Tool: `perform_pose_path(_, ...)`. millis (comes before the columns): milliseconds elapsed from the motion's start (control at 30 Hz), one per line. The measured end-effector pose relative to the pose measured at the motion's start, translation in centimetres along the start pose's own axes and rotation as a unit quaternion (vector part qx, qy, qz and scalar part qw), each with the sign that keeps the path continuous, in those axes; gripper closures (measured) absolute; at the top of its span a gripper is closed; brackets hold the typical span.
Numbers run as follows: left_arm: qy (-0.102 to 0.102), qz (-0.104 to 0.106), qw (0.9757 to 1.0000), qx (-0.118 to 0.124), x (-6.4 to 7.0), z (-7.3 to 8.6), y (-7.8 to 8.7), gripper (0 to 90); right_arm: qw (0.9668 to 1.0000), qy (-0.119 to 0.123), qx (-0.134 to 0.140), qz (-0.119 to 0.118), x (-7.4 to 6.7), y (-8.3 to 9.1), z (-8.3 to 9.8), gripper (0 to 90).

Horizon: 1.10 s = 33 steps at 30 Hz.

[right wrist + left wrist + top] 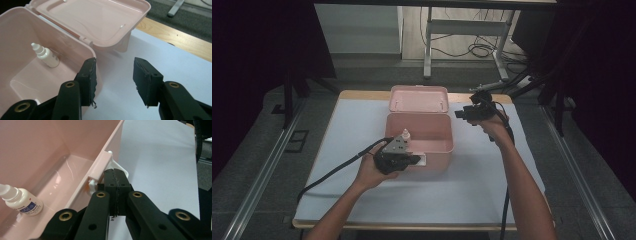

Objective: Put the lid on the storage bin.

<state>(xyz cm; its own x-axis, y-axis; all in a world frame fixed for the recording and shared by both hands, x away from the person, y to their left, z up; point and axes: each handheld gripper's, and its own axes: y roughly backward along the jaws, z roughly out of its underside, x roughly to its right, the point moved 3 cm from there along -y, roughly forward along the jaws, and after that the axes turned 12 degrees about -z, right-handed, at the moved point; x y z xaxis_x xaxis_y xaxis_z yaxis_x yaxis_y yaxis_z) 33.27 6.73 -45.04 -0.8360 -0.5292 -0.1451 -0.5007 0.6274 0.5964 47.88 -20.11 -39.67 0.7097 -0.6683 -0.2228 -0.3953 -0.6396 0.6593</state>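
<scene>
The pink box (419, 134) sits mid-table with its lid (100, 20) thrown back flat behind it, away from me, and a small white bottle (47, 56) standing inside. My left gripper (116, 185) has its jaws pressed together at the front latch (100, 167). My right gripper (113, 80), jaws apart and empty, hovers by the box's right wall, nearer the lid, whose long axis runs left to right.

We see white sheet (472, 185) covering most of wooden tabletop (362, 94), wood edge peeking out at far side. Past table, grey floor with tangle of cables (477, 50) and grey metal stand legs (428, 55). Dark curtains (257, 60) on both sides.
</scene>
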Motion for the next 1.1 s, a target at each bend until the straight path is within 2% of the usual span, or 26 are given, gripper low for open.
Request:
perform_pose_path(600, 0.002, 0.001, 1.0000, 0.001, 0.0, 0.0, 0.0, 90.0, 0.9992, -0.033, -0.006, 0.021, 1.1, -2.9, -2.1, 55.0)
perform_pose_path(767, 0.002, 0.000, 1.0000, -0.001, 0.0, 0.0, 0.0, 90.0, 0.9985, -0.040, -0.011, 0.035, 1.6, -3.9, -2.9, 55.3)
perform_pose_path(1100, 0.001, 0.000, 1.0000, 0.001, 0.0, 0.0, 0.0, 90.0, 0.9974, -0.055, -0.007, 0.046, 2.1, -5.2, -3.9, 55.8)
